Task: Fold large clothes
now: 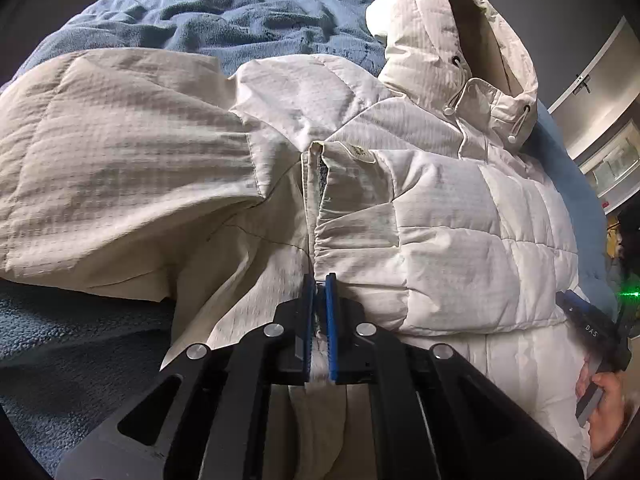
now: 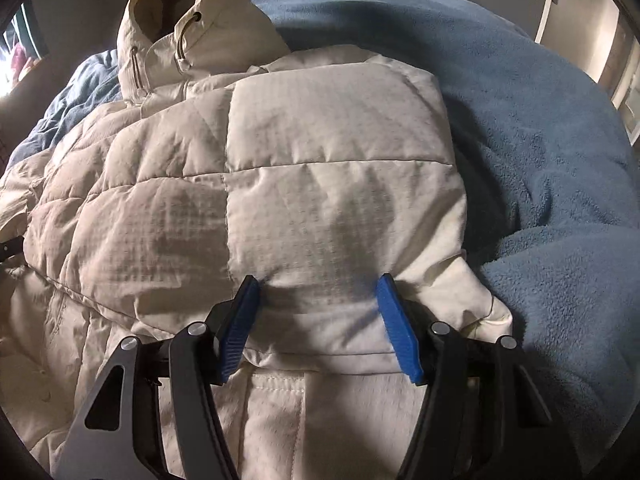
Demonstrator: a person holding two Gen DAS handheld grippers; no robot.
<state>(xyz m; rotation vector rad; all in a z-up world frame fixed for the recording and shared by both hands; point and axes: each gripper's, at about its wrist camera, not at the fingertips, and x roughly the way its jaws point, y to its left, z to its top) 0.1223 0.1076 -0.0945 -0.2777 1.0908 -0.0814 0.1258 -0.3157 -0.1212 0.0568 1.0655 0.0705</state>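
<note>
A white quilted hooded puffer jacket point(image 1: 440, 208) lies on a blue fleece blanket point(image 1: 208, 12). Its hood point(image 1: 452, 40) stands up at the far end. My left gripper point(image 1: 319, 280) is shut on the sleeve's cuff point(image 1: 352, 220), which lies folded across the jacket's front. In the right wrist view the jacket point(image 2: 304, 152) fills the middle, with the hood point(image 2: 180, 20) at the upper left. My right gripper point(image 2: 318, 280) is open, its blue pads point(image 2: 396, 320) pressing on the puffy folded side of the jacket.
The blue blanket point(image 2: 540, 160) covers the whole surface around the jacket. The other gripper's black body and the hand holding it point(image 1: 600, 352) show at the right edge of the left wrist view. Walls and a door frame point(image 2: 548, 8) lie beyond.
</note>
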